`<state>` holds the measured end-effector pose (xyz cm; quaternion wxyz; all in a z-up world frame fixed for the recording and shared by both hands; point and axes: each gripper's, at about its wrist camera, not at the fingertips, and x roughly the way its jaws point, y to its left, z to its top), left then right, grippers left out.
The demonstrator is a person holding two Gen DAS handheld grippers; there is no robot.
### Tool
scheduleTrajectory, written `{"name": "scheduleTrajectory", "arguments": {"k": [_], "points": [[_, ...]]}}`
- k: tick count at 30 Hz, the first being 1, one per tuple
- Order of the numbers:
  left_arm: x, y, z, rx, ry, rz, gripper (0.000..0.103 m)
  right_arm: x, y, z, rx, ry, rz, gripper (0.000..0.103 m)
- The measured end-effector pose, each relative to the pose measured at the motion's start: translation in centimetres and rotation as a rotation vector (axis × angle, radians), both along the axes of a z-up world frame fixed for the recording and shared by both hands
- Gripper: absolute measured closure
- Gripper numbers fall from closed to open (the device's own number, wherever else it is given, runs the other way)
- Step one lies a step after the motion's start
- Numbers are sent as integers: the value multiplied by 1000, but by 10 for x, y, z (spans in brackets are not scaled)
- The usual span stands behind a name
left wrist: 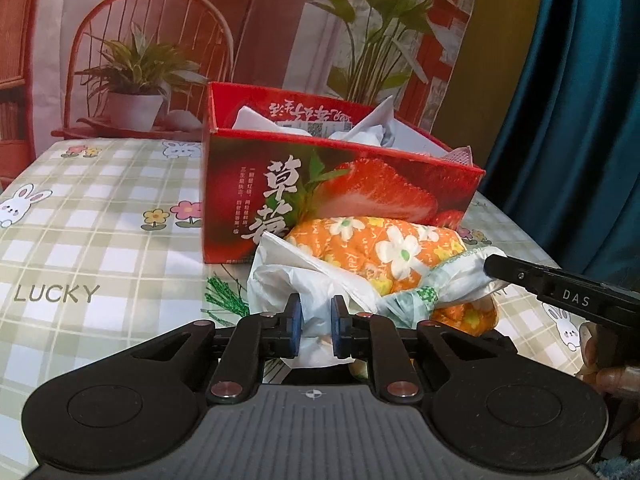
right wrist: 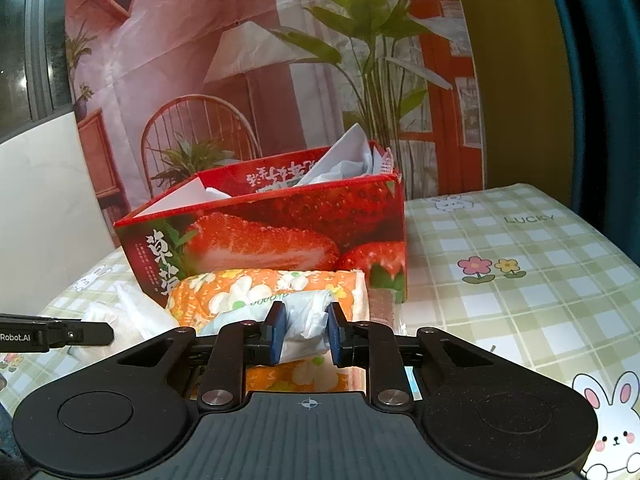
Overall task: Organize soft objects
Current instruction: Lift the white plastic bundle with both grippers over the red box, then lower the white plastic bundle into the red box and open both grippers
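A white soft pack with a green patterned band (left wrist: 404, 292) lies across an orange flowered soft pack (left wrist: 384, 248) in front of a red strawberry box (left wrist: 352, 184). My left gripper (left wrist: 316, 324) is shut on the white pack's left end. My right gripper (right wrist: 306, 332) is shut on its other end (right wrist: 308, 316), above the orange pack (right wrist: 256, 284). The right gripper's finger shows in the left wrist view (left wrist: 520, 276). The left gripper's finger shows in the right wrist view (right wrist: 76, 334). The box (right wrist: 280, 220) holds crumpled white packs (left wrist: 368, 130).
The table has a green checked cloth with rabbits and flowers (left wrist: 92, 216). A printed backdrop (left wrist: 160, 40) hangs behind the box. A blue curtain (left wrist: 580, 120) hangs at the right. A white panel (right wrist: 44, 208) stands at the left in the right wrist view.
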<state>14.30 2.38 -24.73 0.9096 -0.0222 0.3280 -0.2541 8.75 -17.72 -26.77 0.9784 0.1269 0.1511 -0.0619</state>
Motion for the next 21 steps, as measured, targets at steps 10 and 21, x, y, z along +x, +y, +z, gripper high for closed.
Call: {"name": "scheduleTrajectory", "arguments": {"k": [10,21], "points": [[-7,9,24,-48,-90,-5,90,-7,-1,15,-9,-64,9,84],[22,-1,84,-61,-194,-26,90,2,-12,81,-122,-213,32,85]]}}
